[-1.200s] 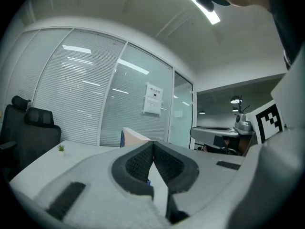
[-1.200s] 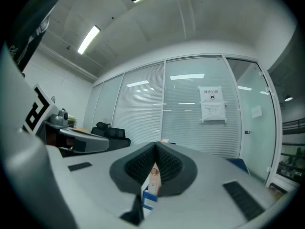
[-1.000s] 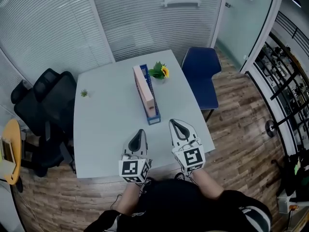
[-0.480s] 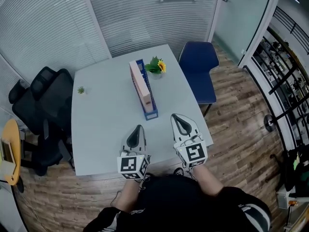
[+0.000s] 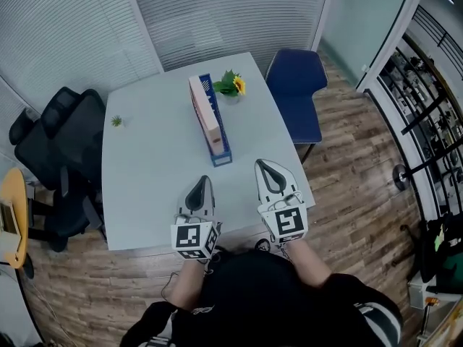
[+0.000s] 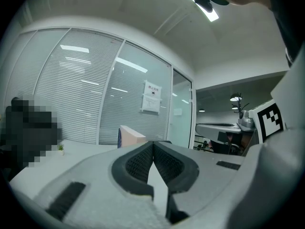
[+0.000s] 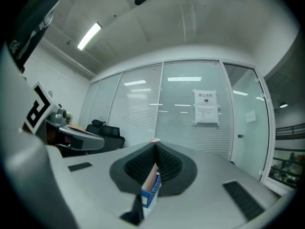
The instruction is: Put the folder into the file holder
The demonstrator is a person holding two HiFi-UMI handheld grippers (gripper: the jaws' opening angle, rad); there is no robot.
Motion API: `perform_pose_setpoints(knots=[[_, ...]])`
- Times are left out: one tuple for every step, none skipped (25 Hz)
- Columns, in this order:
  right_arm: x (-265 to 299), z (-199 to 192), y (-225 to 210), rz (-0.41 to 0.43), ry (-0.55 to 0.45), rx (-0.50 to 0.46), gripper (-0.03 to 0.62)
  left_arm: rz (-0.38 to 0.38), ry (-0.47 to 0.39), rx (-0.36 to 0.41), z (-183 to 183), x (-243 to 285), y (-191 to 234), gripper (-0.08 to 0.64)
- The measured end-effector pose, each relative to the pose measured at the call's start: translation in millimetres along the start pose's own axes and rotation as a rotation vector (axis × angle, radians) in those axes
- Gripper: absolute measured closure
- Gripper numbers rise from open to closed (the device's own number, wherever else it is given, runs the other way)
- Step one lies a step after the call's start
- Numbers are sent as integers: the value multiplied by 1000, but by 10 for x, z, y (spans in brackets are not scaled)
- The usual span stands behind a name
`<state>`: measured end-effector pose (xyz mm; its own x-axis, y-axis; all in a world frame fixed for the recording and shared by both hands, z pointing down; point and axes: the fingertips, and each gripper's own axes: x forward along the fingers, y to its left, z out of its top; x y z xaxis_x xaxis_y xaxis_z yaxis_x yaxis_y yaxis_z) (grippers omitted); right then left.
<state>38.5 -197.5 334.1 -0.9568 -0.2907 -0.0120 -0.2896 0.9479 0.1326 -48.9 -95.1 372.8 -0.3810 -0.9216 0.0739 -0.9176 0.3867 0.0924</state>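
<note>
We hold the left hand-held gripper and right hand-held gripper at the surface's near edge, jaws together, empty. The folder stands upright in the file holder well ahead; the job looks done, so neither needs a grip.

Pale grey worktop; blue file holder; pale pink folder; yellow flower, green leaves; navy chair; black chair; brown wood-grain floor.
</note>
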Motion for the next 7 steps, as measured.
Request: perform_pose_setpoints(knots=[[-12, -9, -12, 0, 5, 7, 589, 2, 2, -1, -8, 0, -11, 560], [-21, -18, -29, 1, 8, 12, 589, 3, 3, -1, -14, 5, -20, 560], [-24, -24, -49, 1, 8, 16, 589, 4, 2, -2, -17, 16, -29, 560], [-25, -26, -70, 2, 6, 18, 589, 4, 1, -1, -14, 29, -39, 560], [-25, -23, -91, 3, 3, 19, 589, 5, -1, 0, -8, 42, -50, 560], [-27, -18, -112, 4, -1, 19, 589, 5, -3, 2, 0, 55, -63, 560], [-29, -12, -131, 5, -5, 18, 589, 6, -6, 4, 8, 66, -76, 560]])
